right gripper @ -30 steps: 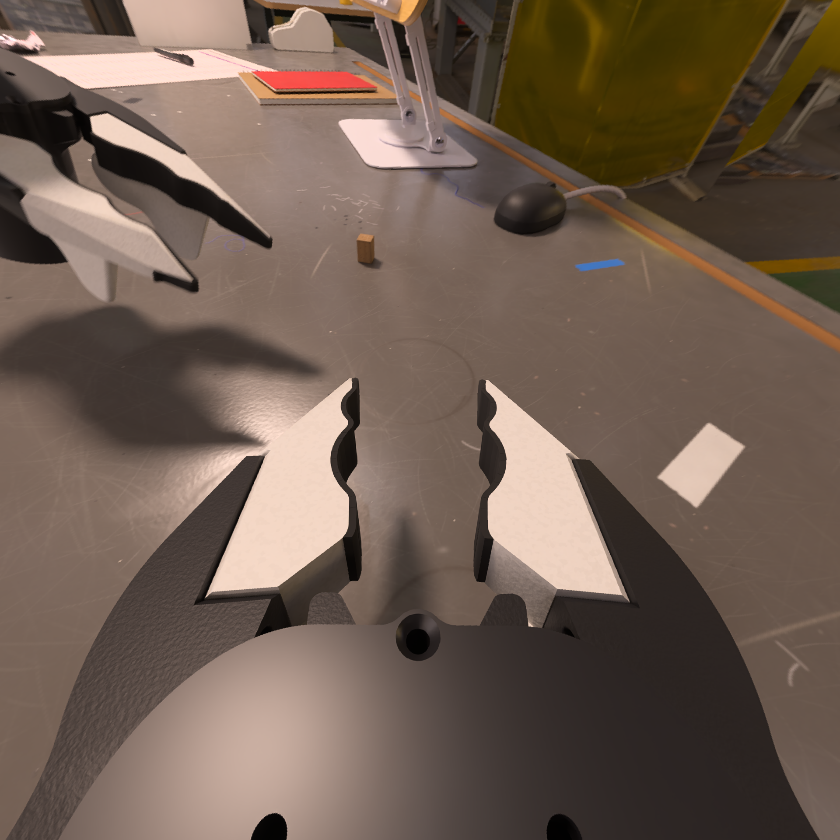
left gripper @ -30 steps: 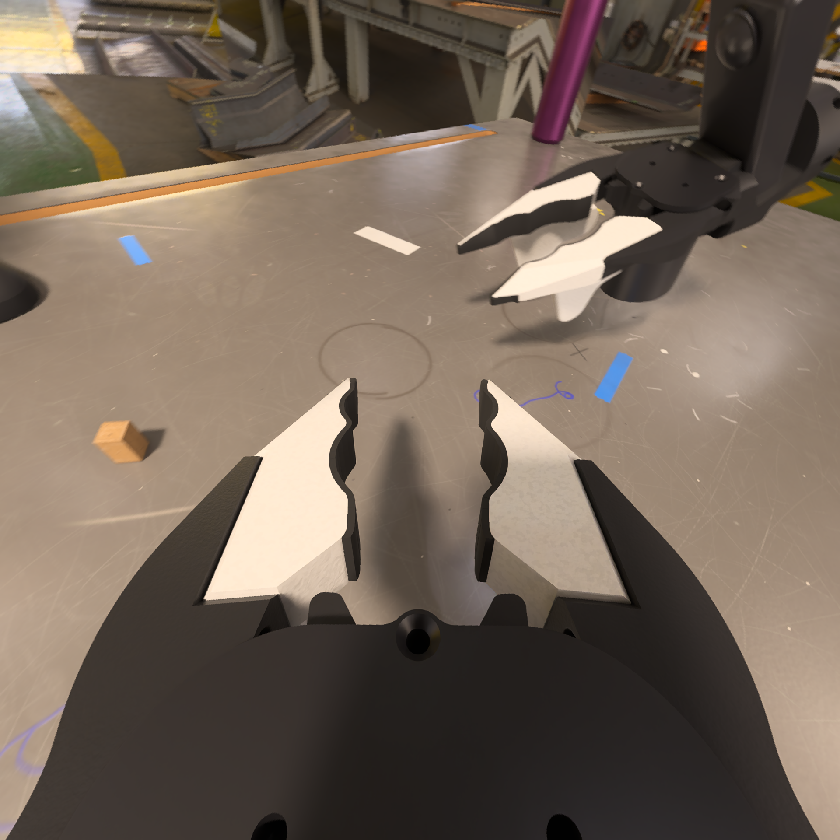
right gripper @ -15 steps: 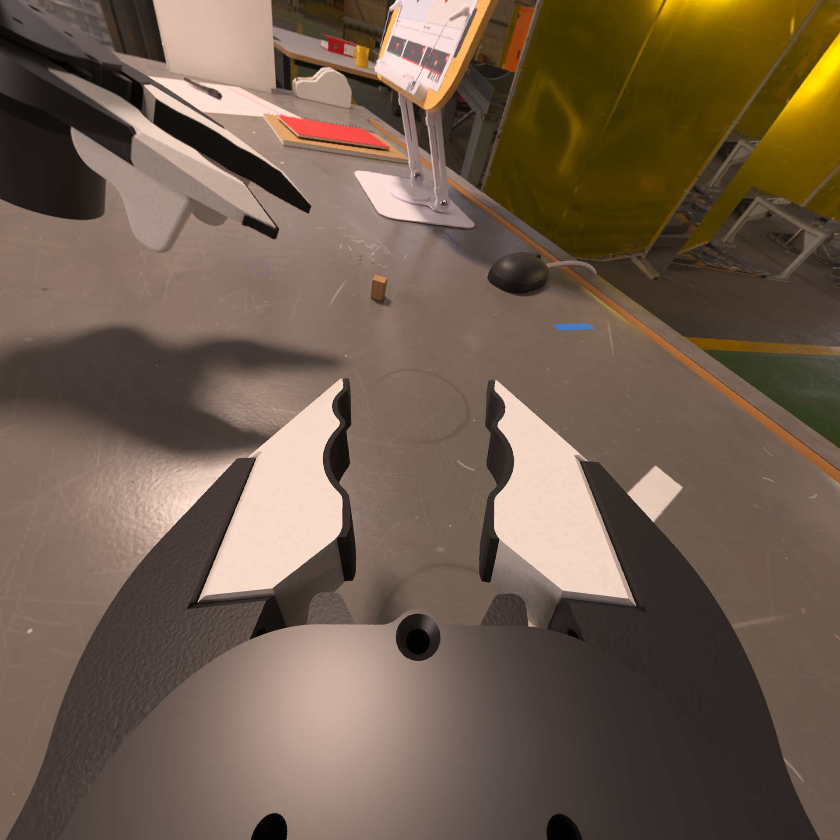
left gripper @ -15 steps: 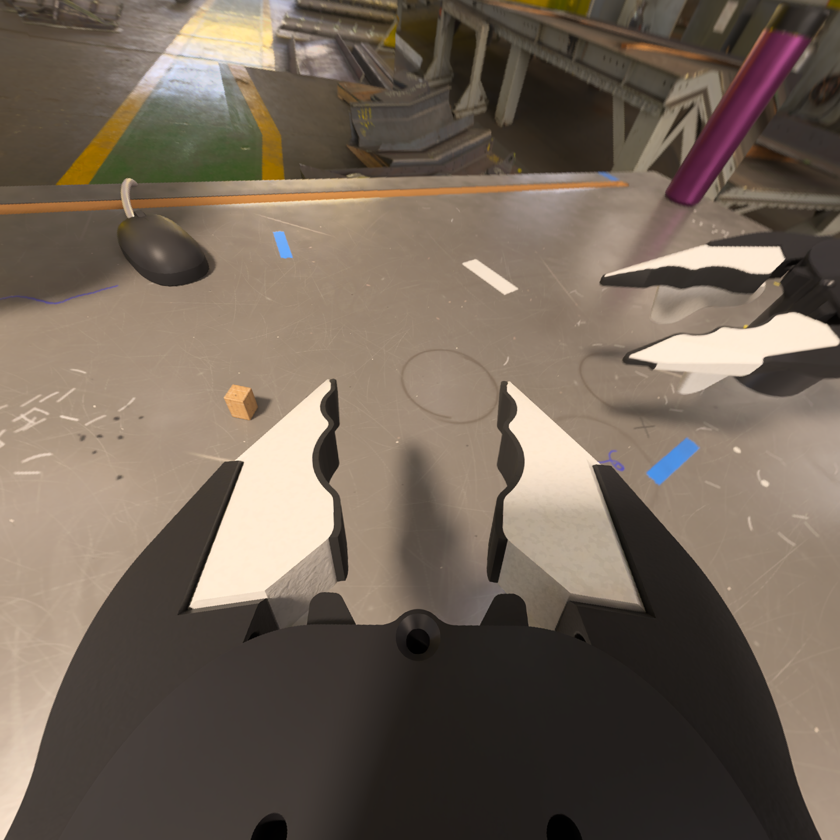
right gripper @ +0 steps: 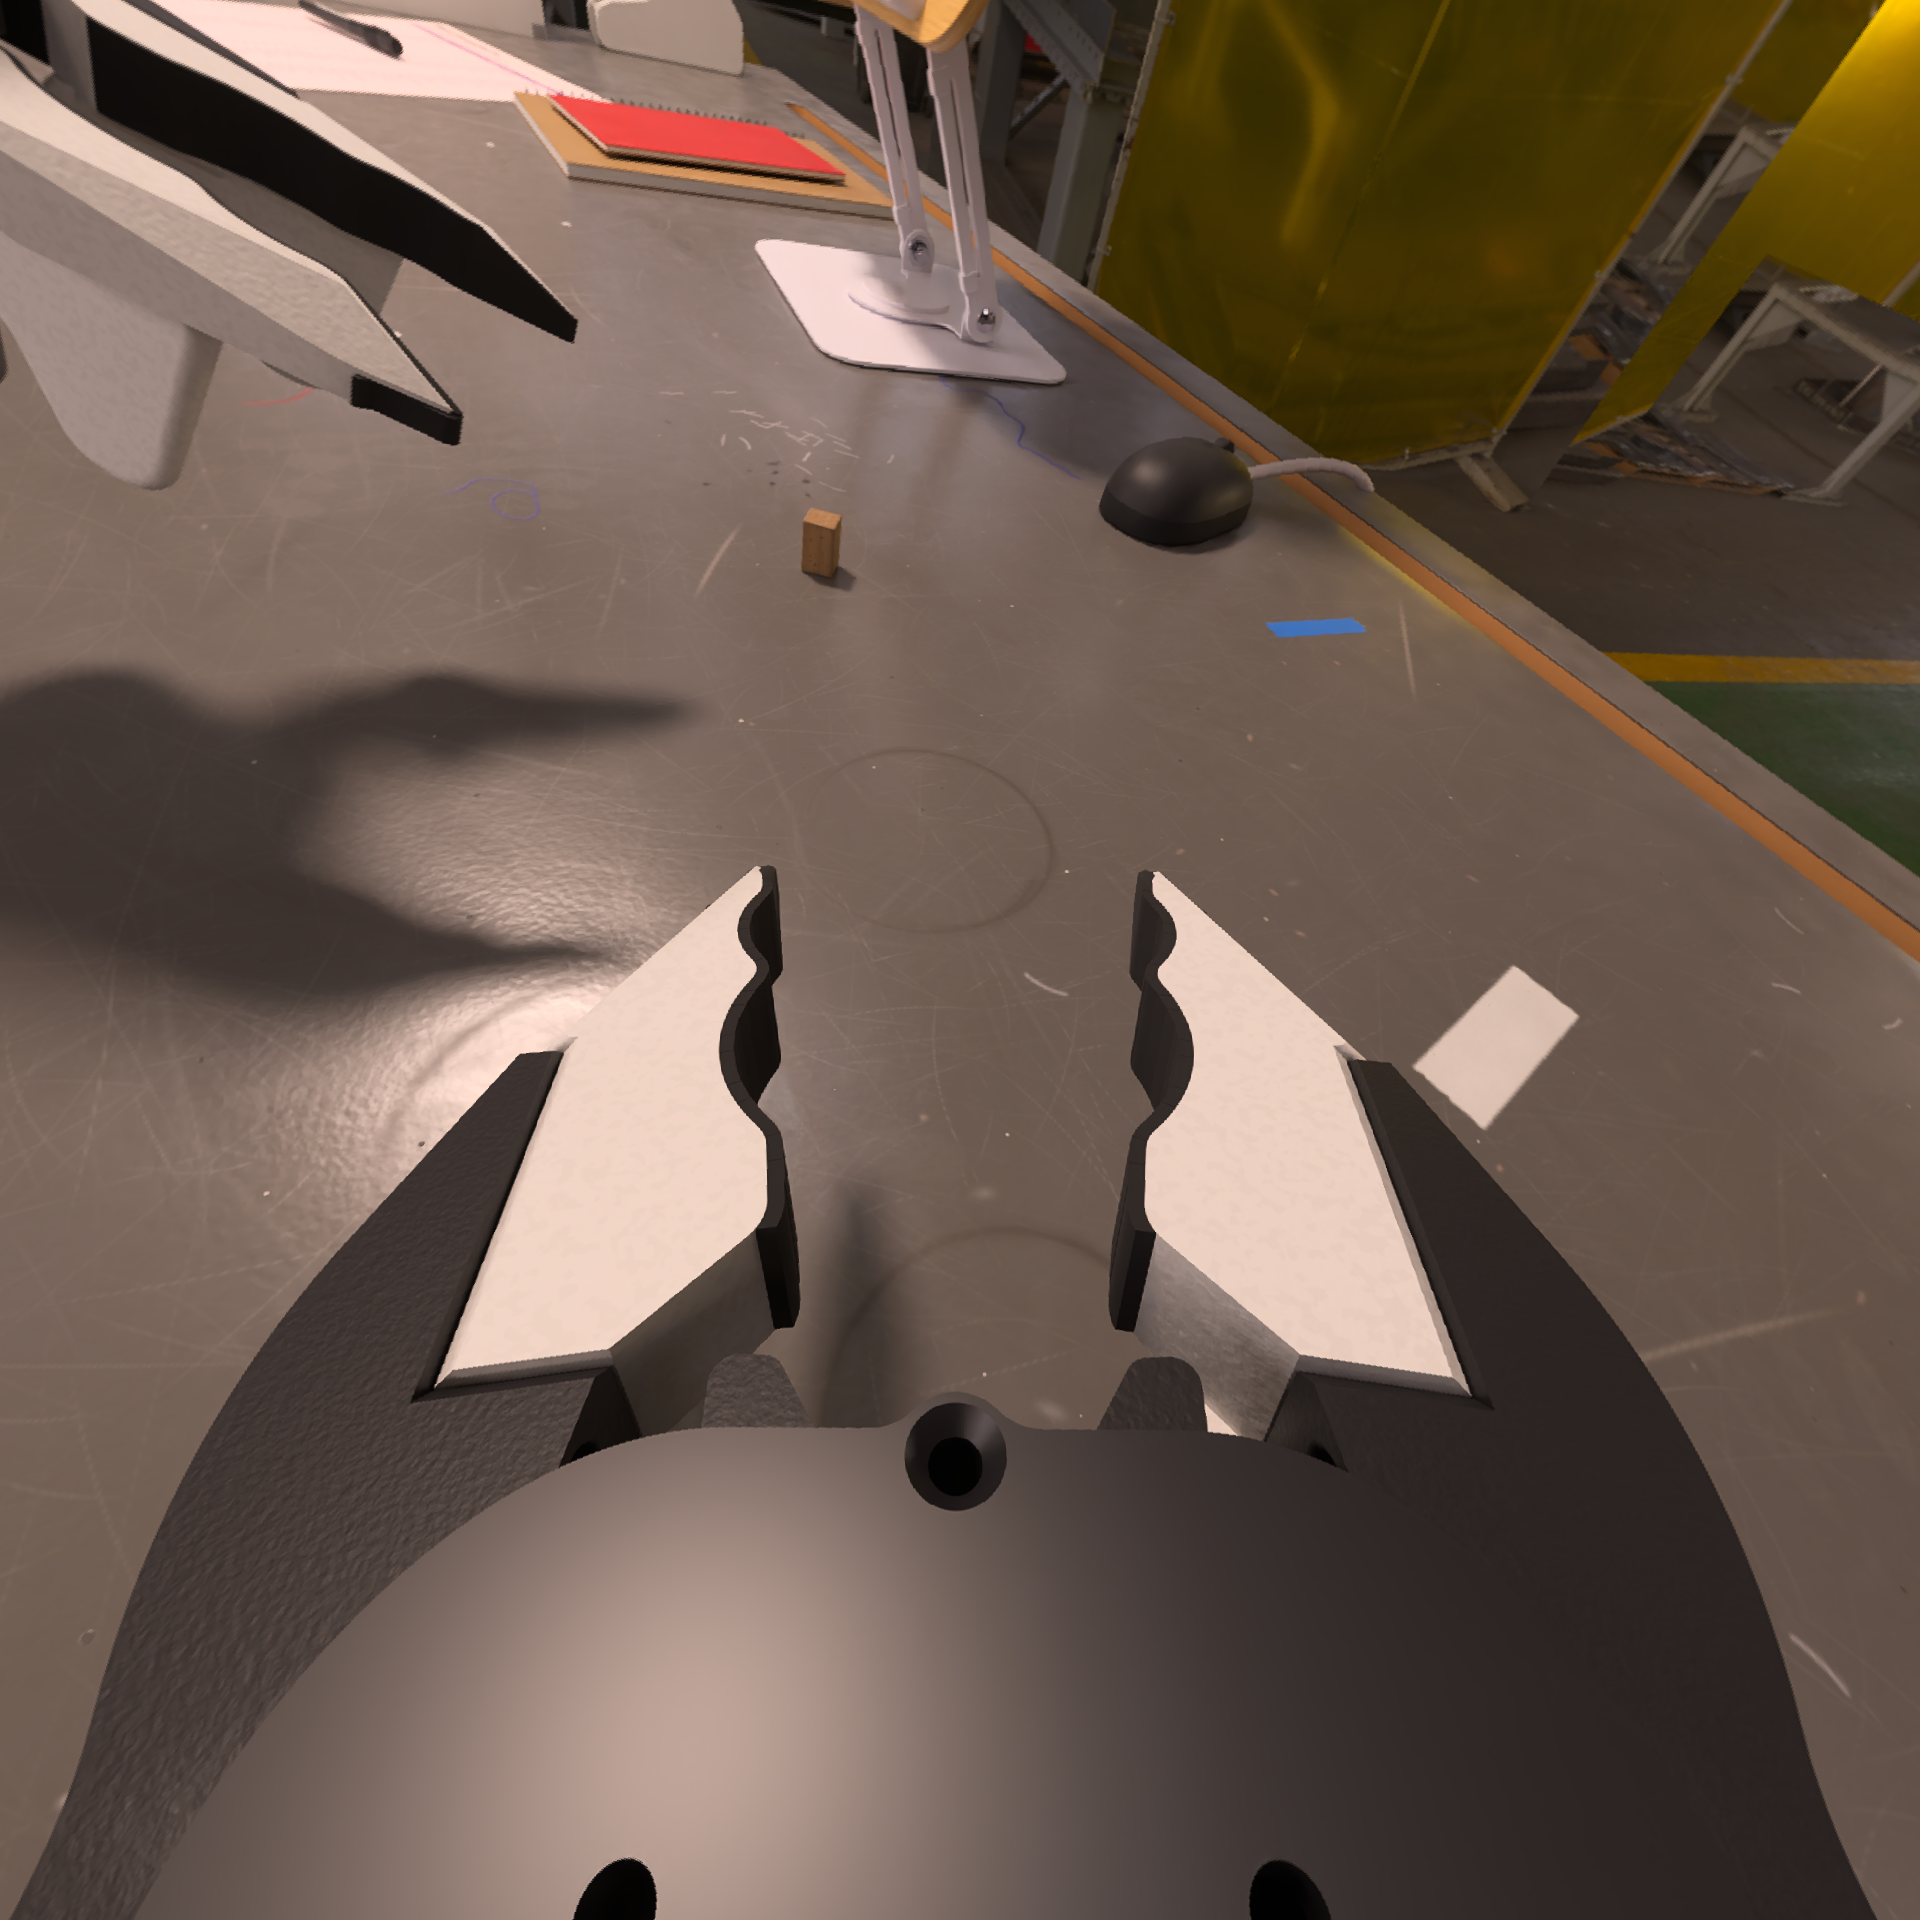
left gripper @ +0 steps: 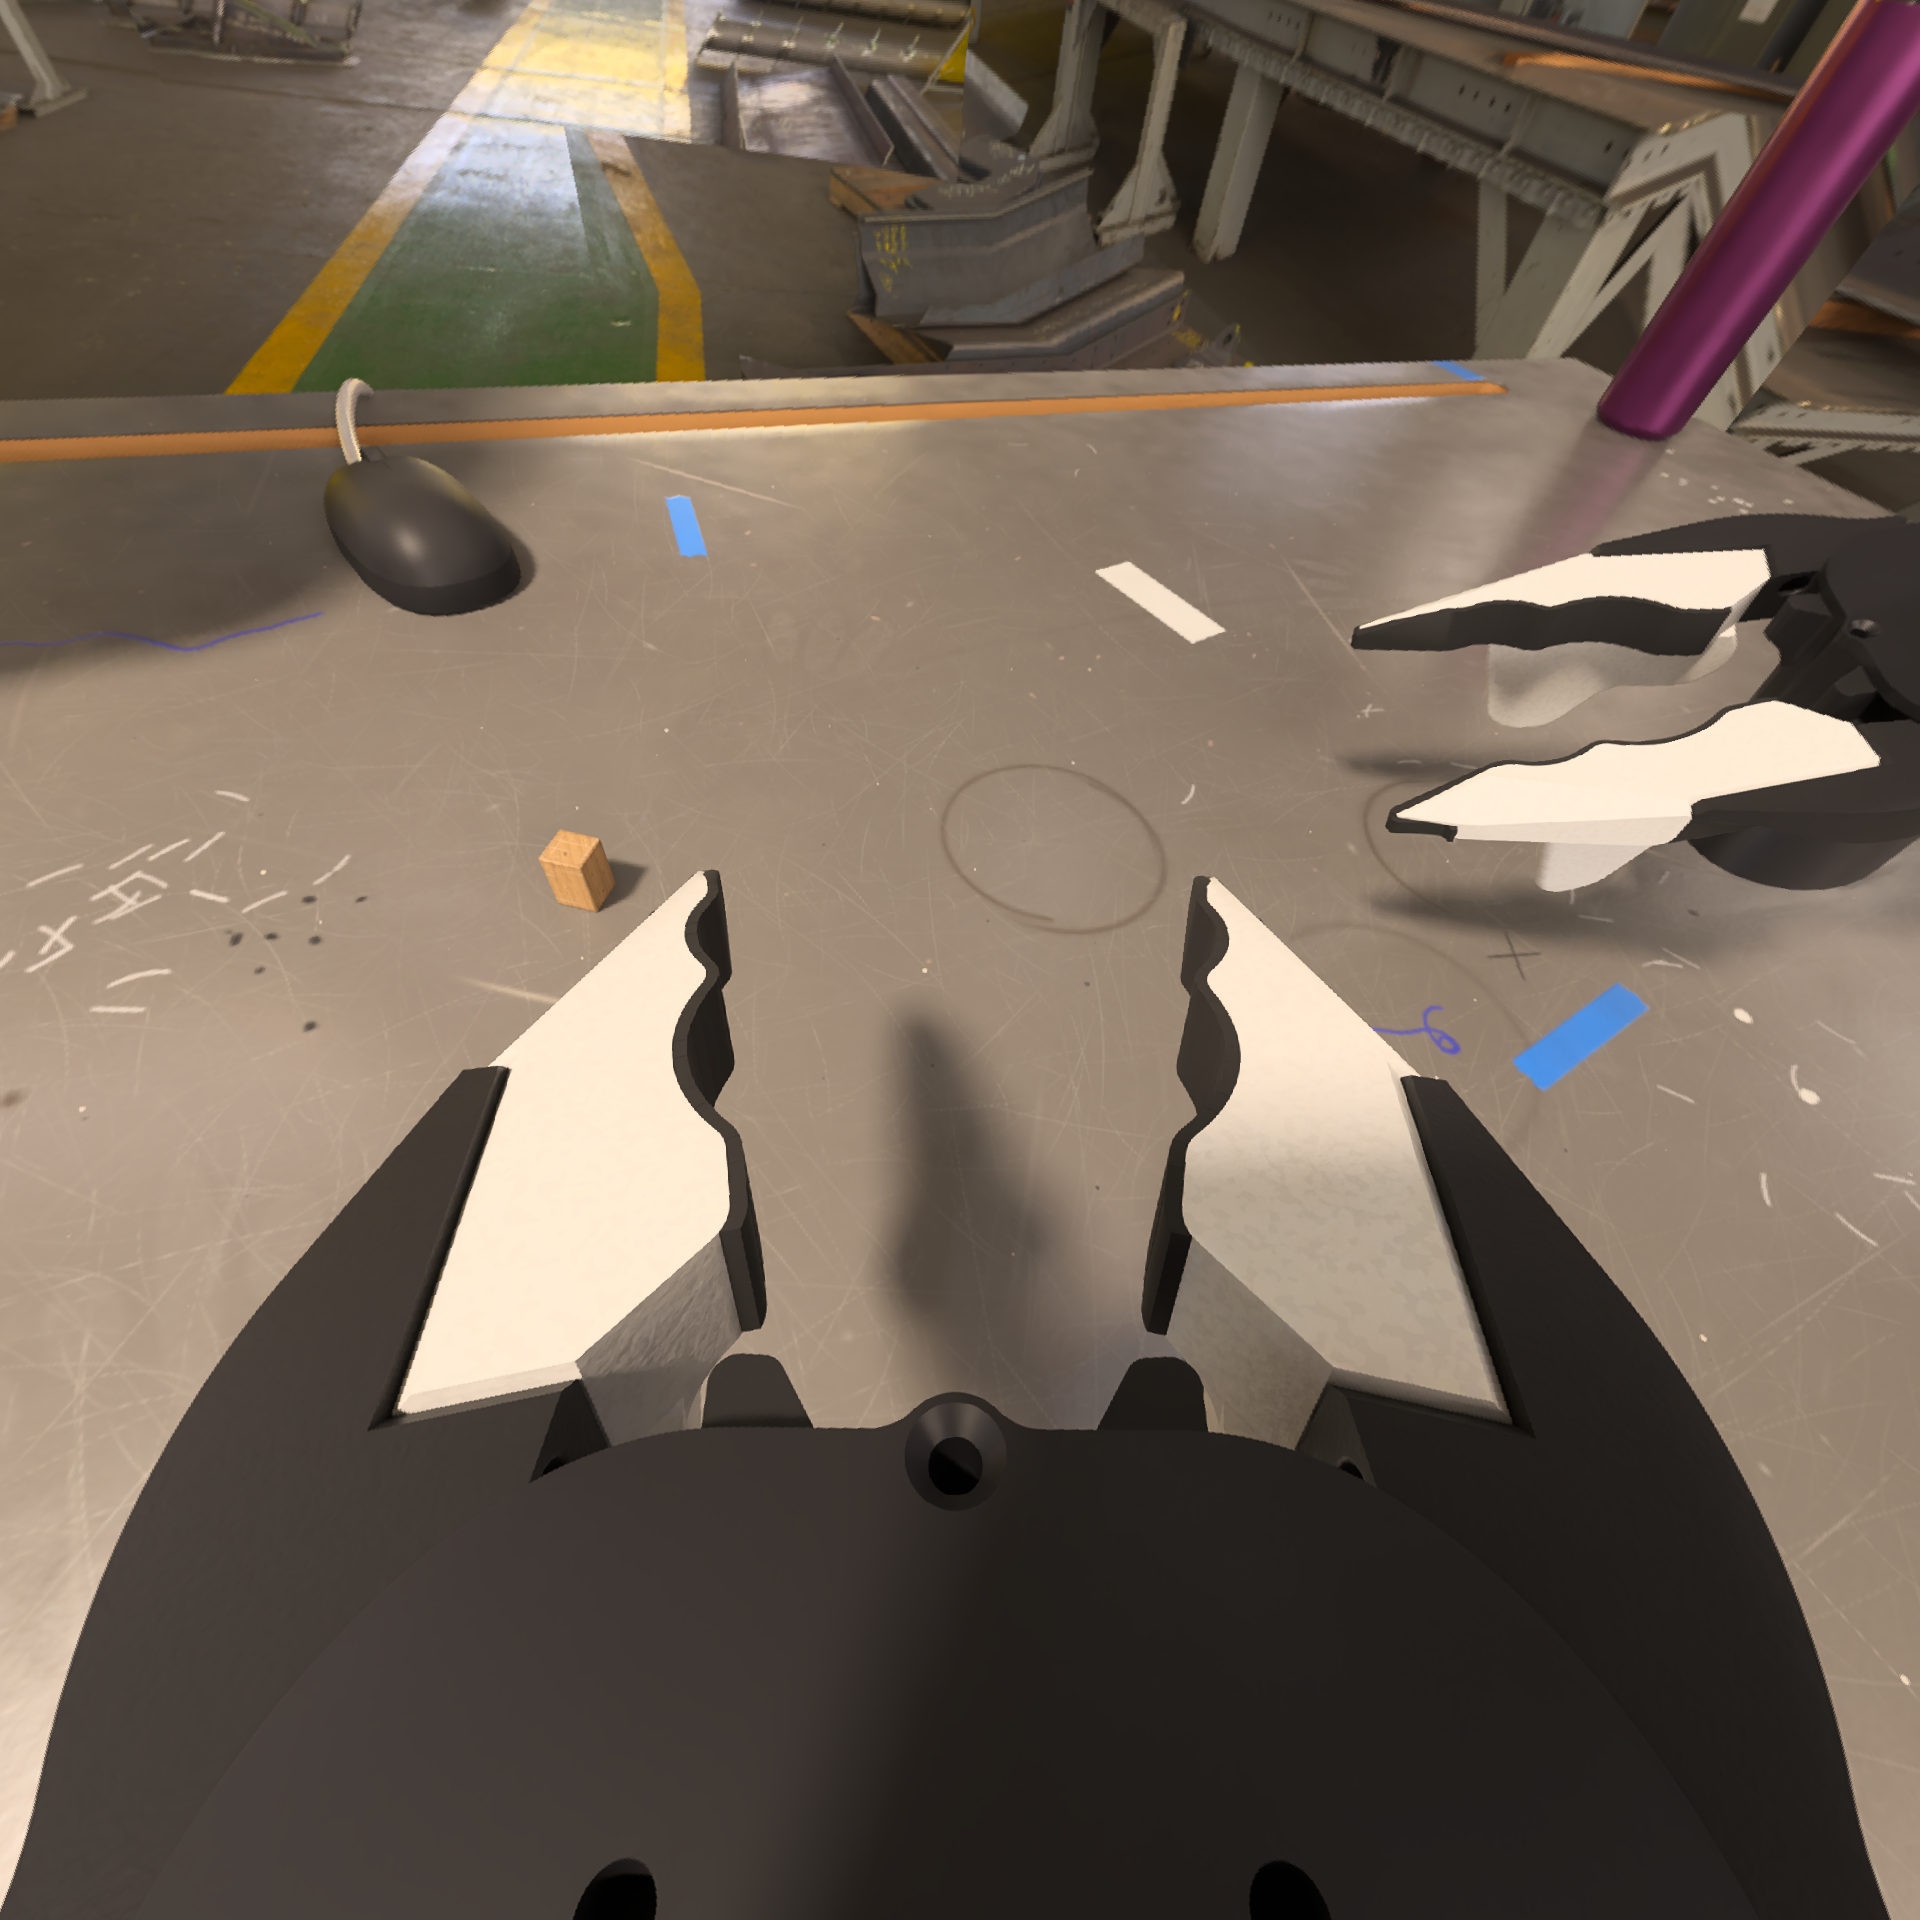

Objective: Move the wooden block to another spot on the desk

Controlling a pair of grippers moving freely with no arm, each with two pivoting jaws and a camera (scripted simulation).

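A small wooden block point(left gripper: 575, 871) stands on the grey metal desk point(left gripper: 935, 665), just left of my left gripper's left fingertip and a little beyond it. My left gripper point(left gripper: 954, 883) is open and empty above the desk. The right wrist view shows the block point(right gripper: 820, 540) far ahead, slightly left of centre. My right gripper point(right gripper: 954, 875) is open and empty, well short of the block. It also shows at the right edge of the left wrist view point(left gripper: 1382, 727), open. The left gripper point(right gripper: 499, 379) shows at the upper left of the right wrist view.
A black mouse point(left gripper: 416, 535) with a cable lies near the desk's orange-edged far side. A white stand base point(right gripper: 909, 317), a red-covered pad point(right gripper: 696, 140) and white paper lie beyond the block. A purple post point(left gripper: 1756, 218) stands at the far corner. Blue and white tape strips mark the desk.
Both grippers' jaws have opened wider. My left gripper turned left, bringing the block nearer its left fingertip and the mouse into view. My right gripper tilted and shifted slightly.
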